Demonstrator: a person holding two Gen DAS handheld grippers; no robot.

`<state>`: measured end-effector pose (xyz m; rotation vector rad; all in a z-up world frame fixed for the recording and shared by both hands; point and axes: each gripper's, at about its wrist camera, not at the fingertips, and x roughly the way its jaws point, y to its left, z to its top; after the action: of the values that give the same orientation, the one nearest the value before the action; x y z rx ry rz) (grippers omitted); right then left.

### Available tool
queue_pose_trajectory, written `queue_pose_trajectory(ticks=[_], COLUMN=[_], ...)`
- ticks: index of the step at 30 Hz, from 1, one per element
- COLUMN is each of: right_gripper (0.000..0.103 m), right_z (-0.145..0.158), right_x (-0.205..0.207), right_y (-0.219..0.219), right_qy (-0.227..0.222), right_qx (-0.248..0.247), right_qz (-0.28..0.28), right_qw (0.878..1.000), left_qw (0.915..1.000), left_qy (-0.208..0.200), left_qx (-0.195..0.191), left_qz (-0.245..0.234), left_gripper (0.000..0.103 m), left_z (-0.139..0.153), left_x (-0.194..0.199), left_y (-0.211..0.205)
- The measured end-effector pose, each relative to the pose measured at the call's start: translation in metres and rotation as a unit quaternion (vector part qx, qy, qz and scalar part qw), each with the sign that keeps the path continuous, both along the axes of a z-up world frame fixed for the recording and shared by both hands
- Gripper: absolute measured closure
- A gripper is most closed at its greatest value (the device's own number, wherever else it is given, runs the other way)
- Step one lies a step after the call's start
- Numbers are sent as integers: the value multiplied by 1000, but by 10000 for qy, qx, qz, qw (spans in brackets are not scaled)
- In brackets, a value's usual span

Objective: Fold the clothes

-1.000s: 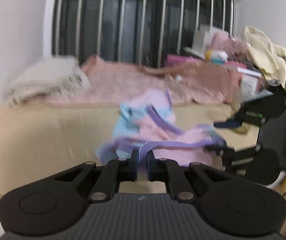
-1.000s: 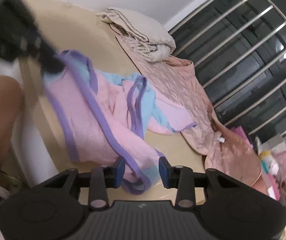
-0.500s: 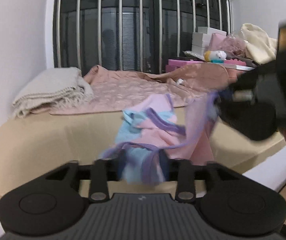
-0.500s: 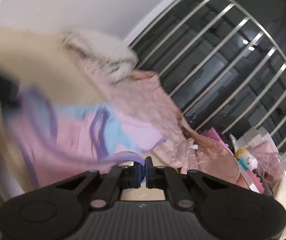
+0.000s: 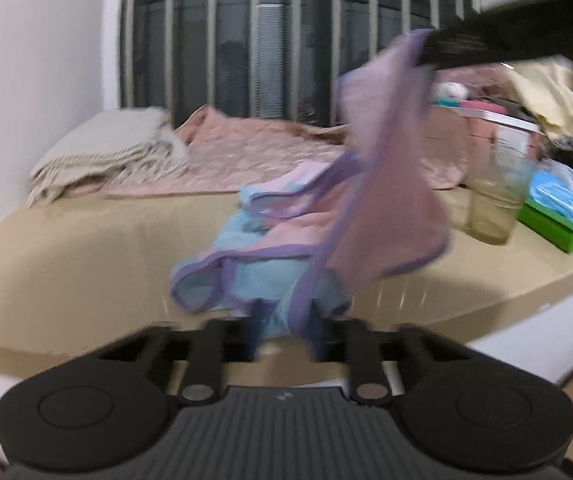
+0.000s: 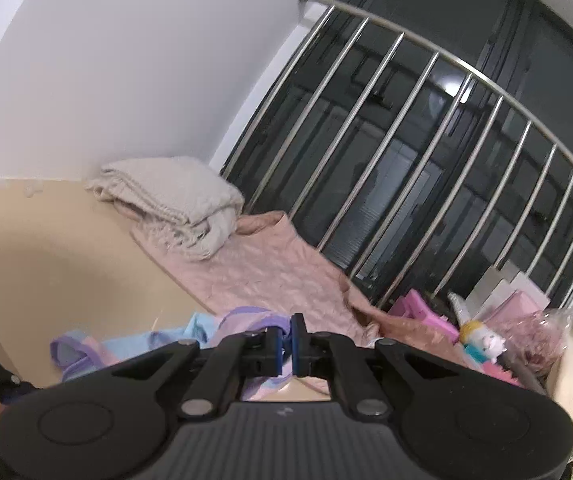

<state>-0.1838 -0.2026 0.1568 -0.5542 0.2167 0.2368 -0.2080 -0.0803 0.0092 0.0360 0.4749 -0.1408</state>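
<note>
Jaws of the right gripper [image 6: 288, 344] are pressed together on a purple-trimmed edge of the pink and blue garment [image 5: 286, 248], and in the left wrist view that corner hangs lifted high above the table [image 5: 86, 248], stretched up toward the blurred black gripper at the upper right. Most of the garment lies crumpled on the tan table surface, near its front edge, with a blue panel and purple binding trailing down between the fingers of the left gripper [image 5: 284, 328]; those jaws stand apart with cloth lying between them, not pinched. Behind the garment a pink quilted blanket [image 5: 254, 152] spreads along the barred window [image 6: 426, 160], and a folded cream throw [image 6: 174, 204] sits at the left corner against the white wall. To the right stand a clear plastic cup [image 5: 494, 196], a green box [image 5: 554, 228] and a blue pack [image 5: 562, 200], beside a heap of pale yellow fabric [image 5: 550, 96].
</note>
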Motion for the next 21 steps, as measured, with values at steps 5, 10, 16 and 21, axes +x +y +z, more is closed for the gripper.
queue_pose_trajectory(ticks=[5,10,16,21], right_gripper=[100,100,100,100], right_z=[-1,51,101,59], right_x=[8,2,-7,-1], right_y=[-10,-18,-33,-29], right_qy=[225,-651,-1082,59], right_qx=[42,546,1255,1061], right_qz=[-96,-187,-392,-450], right_qw=[9997,9962,9854,9933], left_qw=[9990,9871,9771,9957], left_qy=[-393,-1512,-2082,-852], left_qx=[9,-199,-320,73], left_qz=[197,495,299,354], left_gripper=[100,101,102,102], left_z=[28,126,199,156], left_x=[24,36,11,39], left_y=[31,71,92,91])
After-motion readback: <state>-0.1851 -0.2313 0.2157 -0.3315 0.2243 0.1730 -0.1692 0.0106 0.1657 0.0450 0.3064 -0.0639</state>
